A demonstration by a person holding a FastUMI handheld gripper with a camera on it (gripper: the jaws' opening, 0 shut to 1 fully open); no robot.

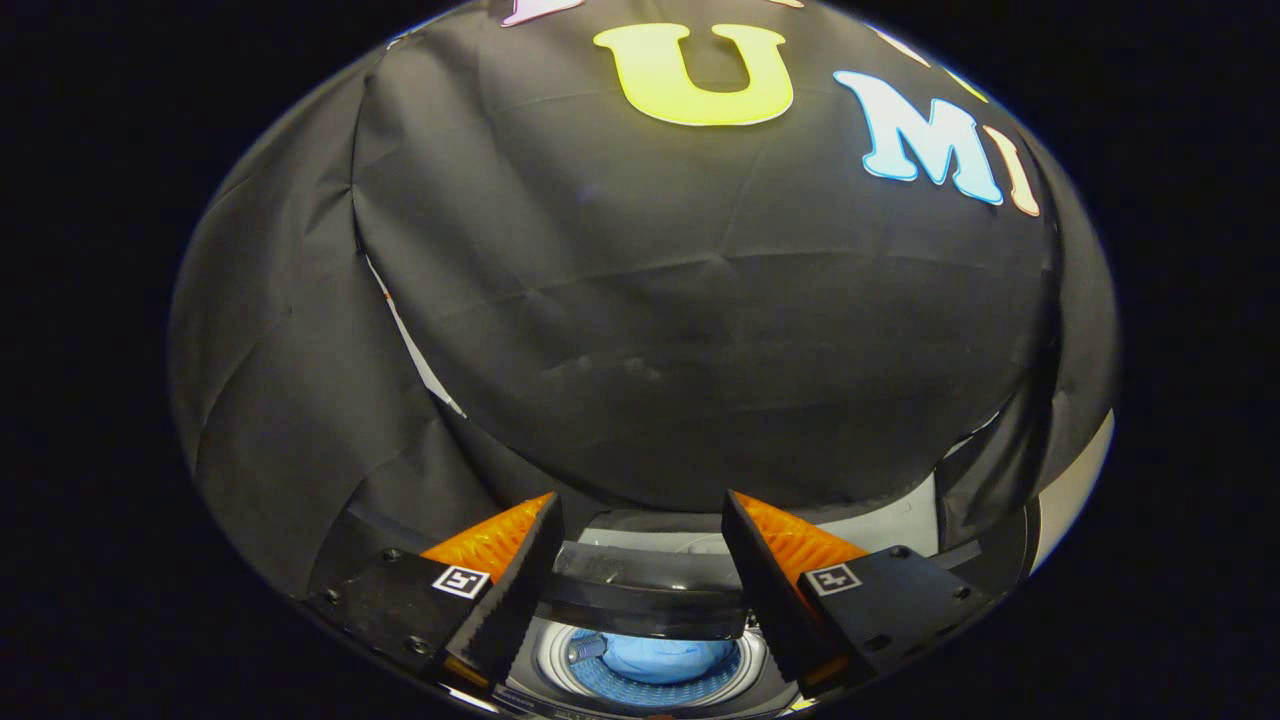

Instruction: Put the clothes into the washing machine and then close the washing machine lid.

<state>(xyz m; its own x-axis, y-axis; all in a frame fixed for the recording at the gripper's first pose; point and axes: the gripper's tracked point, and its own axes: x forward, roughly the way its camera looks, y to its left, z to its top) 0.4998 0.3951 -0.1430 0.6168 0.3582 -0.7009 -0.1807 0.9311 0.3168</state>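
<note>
My gripper [640, 510] is open, its two fingers spread apart with nothing between them. Below and between the fingers is the top of a washing machine [650, 575], with its round drum opening [655, 672] showing. A light blue garment [665, 658] lies inside the drum. A dark, glossy lid [640, 592] stands raised behind the opening, crossing the gap between the fingers. The gripper hangs above the machine, apart from both the lid and the clothes.
The black cloth wall [650, 330] of the booth rises just beyond the machine and wraps round on both sides. A pale strip of wall [1075, 490] shows at the right past the cloth's edge.
</note>
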